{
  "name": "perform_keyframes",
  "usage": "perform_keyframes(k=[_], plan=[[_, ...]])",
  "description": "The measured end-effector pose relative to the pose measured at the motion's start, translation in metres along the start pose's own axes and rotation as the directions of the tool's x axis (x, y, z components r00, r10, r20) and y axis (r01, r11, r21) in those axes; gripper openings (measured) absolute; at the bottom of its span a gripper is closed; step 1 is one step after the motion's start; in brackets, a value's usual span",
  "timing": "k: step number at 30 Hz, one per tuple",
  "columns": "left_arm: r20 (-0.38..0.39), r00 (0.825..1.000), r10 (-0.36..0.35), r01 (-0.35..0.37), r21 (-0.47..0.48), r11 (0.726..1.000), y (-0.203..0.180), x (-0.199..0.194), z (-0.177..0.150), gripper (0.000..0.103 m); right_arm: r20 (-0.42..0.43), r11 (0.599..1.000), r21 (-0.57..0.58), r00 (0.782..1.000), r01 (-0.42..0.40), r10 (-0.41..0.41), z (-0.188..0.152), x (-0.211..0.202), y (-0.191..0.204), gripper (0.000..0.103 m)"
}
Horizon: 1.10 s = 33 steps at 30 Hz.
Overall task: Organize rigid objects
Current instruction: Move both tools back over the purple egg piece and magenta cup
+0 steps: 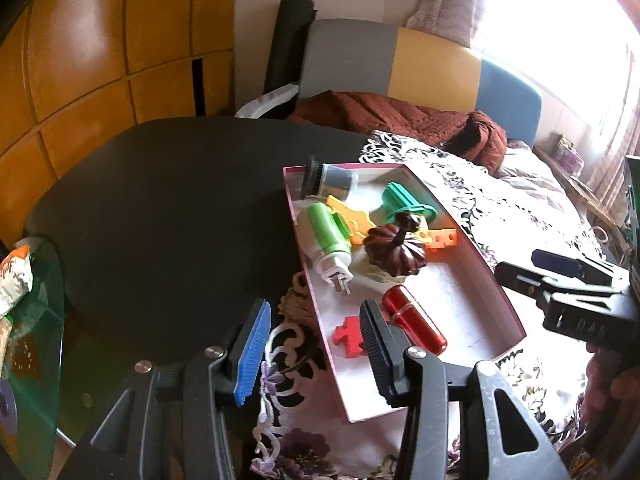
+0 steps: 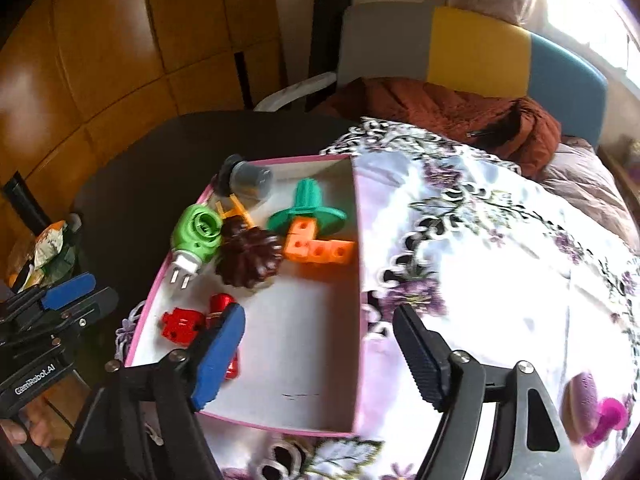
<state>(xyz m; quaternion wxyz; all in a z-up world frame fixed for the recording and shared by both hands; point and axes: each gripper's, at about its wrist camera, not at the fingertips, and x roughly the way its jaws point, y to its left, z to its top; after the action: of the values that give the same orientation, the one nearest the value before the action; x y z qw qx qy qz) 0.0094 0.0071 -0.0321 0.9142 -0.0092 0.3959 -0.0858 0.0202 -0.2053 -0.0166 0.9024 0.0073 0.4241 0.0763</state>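
A pink-rimmed cardboard box [image 1: 460,320] [image 2: 304,340] lies on a flowered cloth. It holds a green plug device [image 1: 326,236] [image 2: 196,236], a dark brown pumpkin shape [image 1: 394,250] [image 2: 248,258], orange blocks [image 2: 320,248], a teal piece [image 1: 404,200] [image 2: 306,208], a grey brush [image 1: 332,180], a red cylinder [image 1: 414,318] and a red block [image 2: 180,322]. My left gripper [image 1: 316,350] [image 2: 80,294] hovers at the box's left wall, fingers apart, gripping nothing. My right gripper [image 2: 320,360] [image 1: 560,276] stands open over the box's near end, empty.
A magenta peg [image 2: 606,420] lies on the cloth [image 2: 500,280] at the right. A dark round table [image 1: 180,220] sits left of the box. Beyond are a rust-red quilt [image 1: 400,116], a headboard and wooden cupboards. Snack packets [image 1: 16,276] rest on a glass shelf at the left.
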Motion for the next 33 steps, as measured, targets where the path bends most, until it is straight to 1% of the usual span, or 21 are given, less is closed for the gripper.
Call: perform_keyframes(k=[5, 10, 14, 18, 20, 23, 24, 26, 27, 28, 29, 31, 33], plan=[[-0.001, 1.000, -0.018, 0.018, 0.041, 0.999, -0.015, -0.001, 0.001, 0.047, 0.011, 0.998, 0.039, 0.999, 0.049, -0.049, -0.001, -0.009, -0.032, 0.078], [-0.002, 0.999, -0.053, 0.053, 0.105, 0.993, -0.037, -0.003, 0.002, 0.047, 0.014, 0.989, 0.092, 0.993, 0.119, -0.121, -0.002, -0.021, -0.075, 0.078], [-0.002, 0.996, -0.095, 0.094, 0.156, 0.983, -0.056, -0.005, 0.004, 0.047, 0.017, 0.968, 0.174, 0.982, 0.182, -0.188, -0.003, -0.036, -0.120, 0.078], [-0.004, 0.991, -0.132, 0.130, 0.212, 0.969, -0.079, -0.006, 0.005, 0.047, 0.020, 0.927, 0.291, 0.968, 0.234, -0.251, -0.006, -0.054, -0.171, 0.079], [-0.011, 0.988, -0.154, 0.152, 0.242, 0.958, -0.092, -0.007, 0.005, 0.047, 0.020, 0.896, 0.353, 0.956, 0.267, -0.293, -0.011, -0.065, -0.197, 0.080], [-0.024, 0.985, -0.173, 0.173, 0.282, 0.944, -0.109, -0.004, 0.004, 0.047, 0.012, 0.842, 0.430, 0.931, 0.325, -0.365, -0.020, -0.078, -0.231, 0.084], [-0.032, 0.983, -0.181, 0.182, 0.297, 0.937, -0.115, -0.003, 0.003, 0.047, 0.007, 0.823, 0.454, 0.922, 0.343, -0.388, -0.024, -0.082, -0.241, 0.085], [-0.039, 0.981, -0.188, 0.190, 0.317, 0.929, -0.123, -0.002, 0.002, 0.047, -0.001, 0.776, 0.512, 0.903, 0.369, -0.429, -0.035, -0.089, -0.264, 0.086], [-0.041, 0.981, -0.192, 0.194, 0.325, 0.926, -0.126, -0.002, 0.003, 0.047, -0.001, 0.757, 0.534, 0.896, 0.376, -0.444, -0.040, -0.091, -0.271, 0.086], [-0.042, 0.980, -0.197, 0.200, 0.334, 0.921, -0.131, -0.002, 0.003, 0.047, 0.001, 0.728, 0.567, 0.884, 0.385, -0.468, -0.046, -0.094, -0.280, 0.086], [-0.042, 0.979, -0.200, 0.202, 0.339, 0.919, -0.135, -0.002, 0.003, 0.047, 0.001, 0.703, 0.597, 0.877, 0.385, -0.481, -0.052, -0.097, -0.287, 0.086], [-0.045, 0.976, -0.211, 0.214, 0.348, 0.913, -0.143, -0.001, 0.004, 0.047, -0.004, 0.648, 0.669, 0.874, 0.363, -0.486, -0.061, -0.103, -0.299, 0.086], [-0.049, 0.974, -0.223, 0.225, 0.360, 0.905, -0.152, 0.000, 0.004, 0.047, -0.002, 0.610, 0.709, 0.865, 0.355, -0.501, -0.066, -0.108, -0.307, 0.086]])
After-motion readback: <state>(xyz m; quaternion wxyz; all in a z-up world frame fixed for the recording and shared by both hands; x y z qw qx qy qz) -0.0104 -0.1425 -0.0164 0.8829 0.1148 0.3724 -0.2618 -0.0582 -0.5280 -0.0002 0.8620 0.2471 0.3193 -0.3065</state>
